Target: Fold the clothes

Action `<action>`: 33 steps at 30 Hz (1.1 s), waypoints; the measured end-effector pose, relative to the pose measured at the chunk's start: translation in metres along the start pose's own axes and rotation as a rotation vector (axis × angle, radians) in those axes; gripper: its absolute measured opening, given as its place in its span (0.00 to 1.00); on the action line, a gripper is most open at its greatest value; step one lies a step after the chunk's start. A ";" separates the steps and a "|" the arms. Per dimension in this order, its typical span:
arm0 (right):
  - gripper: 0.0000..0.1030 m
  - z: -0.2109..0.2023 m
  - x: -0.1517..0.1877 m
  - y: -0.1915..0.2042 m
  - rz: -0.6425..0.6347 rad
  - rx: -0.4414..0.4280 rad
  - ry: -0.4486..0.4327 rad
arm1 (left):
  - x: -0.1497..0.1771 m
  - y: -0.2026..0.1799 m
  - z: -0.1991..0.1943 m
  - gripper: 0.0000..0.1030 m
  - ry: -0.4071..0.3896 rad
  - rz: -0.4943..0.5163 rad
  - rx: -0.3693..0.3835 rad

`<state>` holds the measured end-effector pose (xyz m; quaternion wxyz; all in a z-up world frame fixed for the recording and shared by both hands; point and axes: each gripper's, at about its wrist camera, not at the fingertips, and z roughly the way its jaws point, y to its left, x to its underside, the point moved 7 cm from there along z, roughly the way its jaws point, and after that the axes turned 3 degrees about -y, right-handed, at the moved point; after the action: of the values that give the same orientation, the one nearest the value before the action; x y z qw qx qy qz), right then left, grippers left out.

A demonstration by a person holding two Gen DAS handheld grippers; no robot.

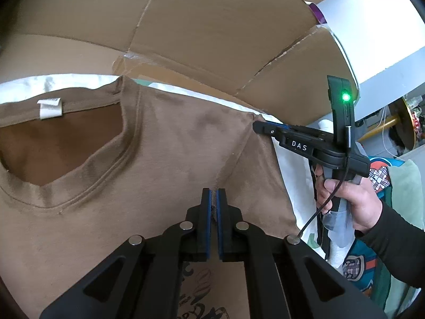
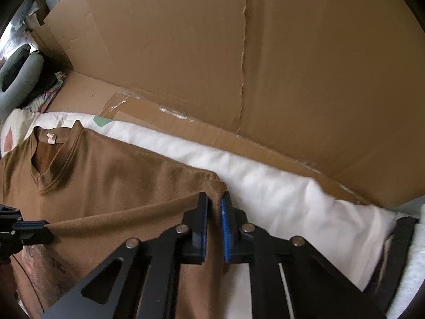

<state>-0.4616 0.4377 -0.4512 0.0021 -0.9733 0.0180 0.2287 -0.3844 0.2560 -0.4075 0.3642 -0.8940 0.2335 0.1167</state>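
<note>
Left gripper [image 1: 213, 195] fills the bottom of its own view, blue-lined pads pressed together on a thin ridge of brown fabric pinched between them. Fabric belongs to the brown T-shirt [image 1: 164, 138], lying front-up and spread on a white sheet [image 2: 279, 191]; from the pinch a crease runs up and right to the shoulder corner. Right gripper [image 2: 214, 199] clamps that corner: in its own view a bunched fold of the same brown cloth sits between the pads, with the cloth filling the narrow gap between them. From the left view it shows side-on [image 1: 259, 127], black body marked "DAS", green light lit, tip at the shirt's edge; contact at the tip is small there, so the grip is read from the right view. Person's right hand [image 1: 345, 196] wraps the handle, black sleeve [image 1: 393, 242] behind it, thin black cable [image 1: 326, 199] hanging past the fingers. Round neckline [image 1: 79, 159] opens left of the pinch, white neck tag [image 1: 50, 108] at the back of the collar. Dark print [image 1: 202, 292] shows low on the shirt between the left gripper's arms, partly hidden, text not legible. Flattened cardboard [image 2: 265, 53] lies and stands beyond the sheet, with tape along a seam. Patterned teal cloth [image 1: 372, 265] hangs below the hand on the right.
</note>
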 end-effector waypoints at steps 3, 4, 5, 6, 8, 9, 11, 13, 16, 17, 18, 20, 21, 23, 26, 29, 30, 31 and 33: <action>0.06 0.003 0.002 -0.003 -0.003 0.034 0.002 | -0.002 0.000 0.005 0.02 0.001 -0.004 -0.004; 0.06 0.005 0.003 -0.003 -0.002 0.040 0.008 | -0.002 0.003 0.006 0.02 0.003 -0.013 -0.007; 0.06 0.008 0.004 -0.004 -0.001 0.039 0.017 | -0.002 0.007 0.007 0.02 0.003 -0.027 -0.012; 0.07 0.011 0.005 -0.004 0.005 0.032 0.027 | -0.003 0.010 0.008 0.02 0.003 -0.040 -0.016; 0.09 0.012 0.004 -0.008 0.039 0.002 0.041 | -0.002 0.015 0.006 0.02 0.002 -0.052 -0.025; 0.11 0.009 0.003 -0.010 0.060 -0.021 0.040 | -0.002 0.018 0.006 0.02 0.002 -0.058 -0.030; 0.15 0.000 0.002 -0.013 0.095 -0.068 0.030 | -0.001 0.020 0.005 0.02 0.004 -0.058 -0.034; 0.18 -0.006 0.002 -0.015 0.102 -0.087 0.022 | -0.001 0.020 0.004 0.02 0.006 -0.057 -0.037; 0.18 -0.012 0.004 -0.018 0.100 -0.096 0.017 | 0.000 0.020 0.002 0.02 0.007 -0.052 -0.043; 0.18 -0.012 0.004 -0.019 0.099 -0.095 0.019 | 0.000 0.021 0.001 0.02 0.006 -0.050 -0.045; 0.18 -0.010 0.005 -0.020 0.098 -0.096 0.025 | 0.001 0.021 0.000 0.02 0.005 -0.048 -0.047; 0.18 -0.007 0.007 -0.018 0.086 -0.087 0.040 | 0.002 0.022 -0.001 0.02 0.005 -0.049 -0.050; 0.18 -0.005 0.009 -0.015 0.078 -0.082 0.047 | 0.002 0.021 0.000 0.02 0.006 -0.050 -0.052; 0.18 0.003 0.008 -0.011 0.071 -0.080 0.058 | 0.003 0.020 0.001 0.02 0.006 -0.051 -0.057; 0.18 0.008 0.004 -0.012 0.074 -0.069 0.062 | 0.001 0.022 0.006 0.02 0.006 -0.059 -0.063; 0.18 0.009 0.000 -0.014 0.059 -0.042 0.060 | -0.001 0.023 0.010 0.02 0.005 -0.068 -0.062; 0.18 0.009 -0.001 -0.014 0.053 -0.036 0.058 | -0.002 0.024 0.011 0.02 0.003 -0.069 -0.063; 0.17 0.008 -0.001 -0.015 0.050 -0.029 0.056 | -0.003 0.024 0.012 0.02 0.003 -0.072 -0.062; 0.09 0.007 -0.001 -0.016 0.046 -0.014 0.052 | -0.003 0.026 0.016 0.02 0.006 -0.075 -0.064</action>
<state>-0.4650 0.4542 -0.4576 -0.0103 -0.9783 0.0389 0.2032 -0.4001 0.2521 -0.4331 0.3388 -0.9137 0.1969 0.1077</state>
